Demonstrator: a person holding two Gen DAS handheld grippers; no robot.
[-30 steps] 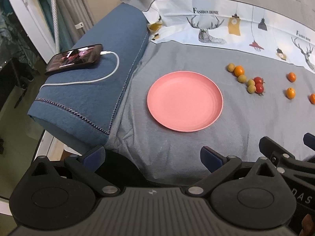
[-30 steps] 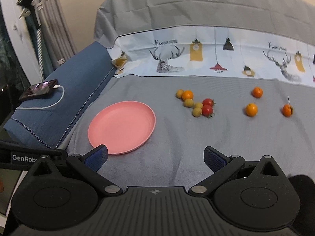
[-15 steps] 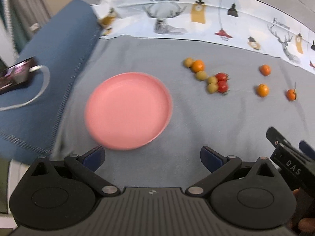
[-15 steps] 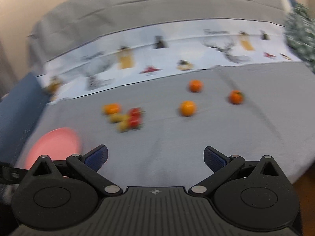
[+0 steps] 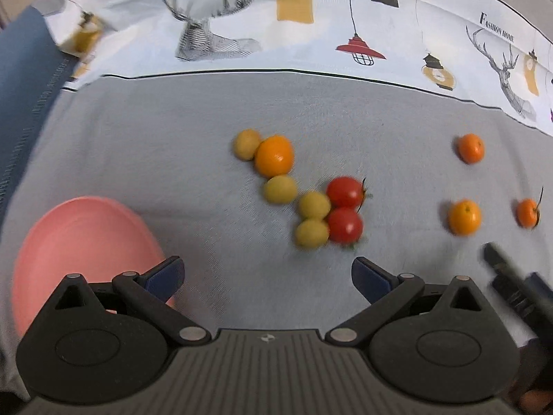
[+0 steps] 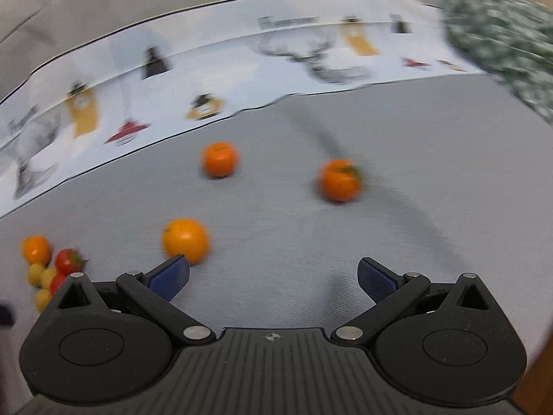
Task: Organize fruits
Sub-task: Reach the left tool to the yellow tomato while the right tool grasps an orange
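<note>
Since a second ago: both views have closed in on the fruit; the plate point(image 5: 79, 252), then mid-frame in the left view, now sits at lower left, partly behind the left gripper's finger, and the phone has left the frame.

Left gripper point(image 5: 268, 275): jaws wide apart, nothing between them, over bare grey sheet point(image 5: 155, 145).

Right gripper point(image 6: 273, 276): jaws wide apart, holding nothing; one orange point(image 6: 186, 241) lies just beyond its left fingertip point(image 6: 171, 275) (contact cannot be told through the blur).

Cluster, centre of the left view: an orange point(image 5: 274, 155) with a yellow fruit point(image 5: 247, 144) touching it at upper left and another point(image 5: 280, 189) just below; further right, two yellow fruits point(image 5: 312, 219) stacked against two tomatoes point(image 5: 344, 209). Same cluster shows small at the lower left edge of the right view.

Loose oranges, right side of the left view: one upper point(image 5: 470, 148), one lower point(image 5: 464, 217), one with a stem point(image 5: 527, 212) at far right, all well apart.

Plate: empty, all fruit on the sheet.

Printed cloth point(image 5: 311, 24), deer and lamps, spans the top of both views.

Green patterned fabric point(image 6: 501, 34): upper right of the right view, blurred.
</note>
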